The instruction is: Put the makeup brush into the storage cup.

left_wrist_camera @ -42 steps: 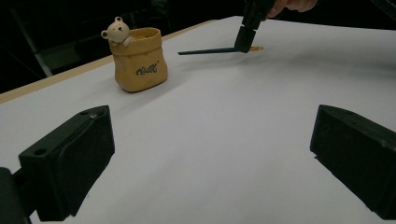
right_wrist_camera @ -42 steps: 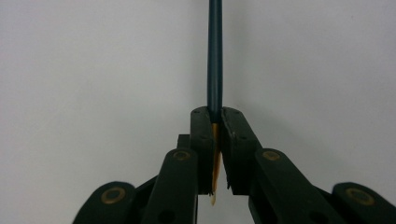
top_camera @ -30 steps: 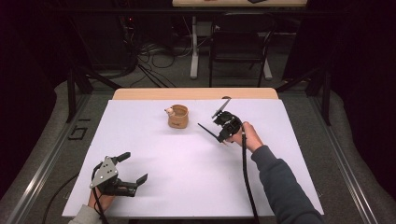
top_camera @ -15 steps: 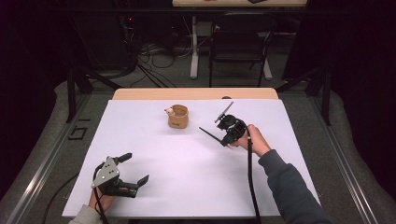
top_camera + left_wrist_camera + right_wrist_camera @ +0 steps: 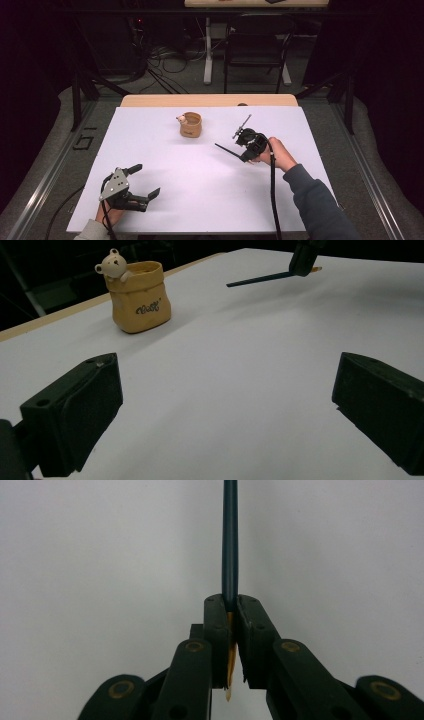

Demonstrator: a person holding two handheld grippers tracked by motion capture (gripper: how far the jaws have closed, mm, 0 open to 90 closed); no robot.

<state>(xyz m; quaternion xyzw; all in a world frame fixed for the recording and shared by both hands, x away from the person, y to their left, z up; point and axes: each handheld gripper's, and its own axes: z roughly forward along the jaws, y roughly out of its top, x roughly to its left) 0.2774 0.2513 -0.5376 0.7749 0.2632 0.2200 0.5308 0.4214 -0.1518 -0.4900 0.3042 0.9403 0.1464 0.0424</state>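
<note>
pencil [image 5: 230, 540] pinched tight near its sharpened end in the right gripper [image 5: 248, 145], held just above the white table [image 5: 200, 175], right of the bear pot [image 5: 190, 124]. left gripper [image 5: 131, 189] low at the near-left corner, jaws spread wide, empty.

Bench [image 5: 165, 165] top: smooth matt white sheet, w/ a bare wood edge at the far side. Pencil [image 5: 230, 540]: dark, slightly glossy paint, raw wood at its sharpened end. Jaws: matt black plastic. Tan bear pot [image 5: 140, 297]: prob. glazed ceramic, soft sheen.
</note>
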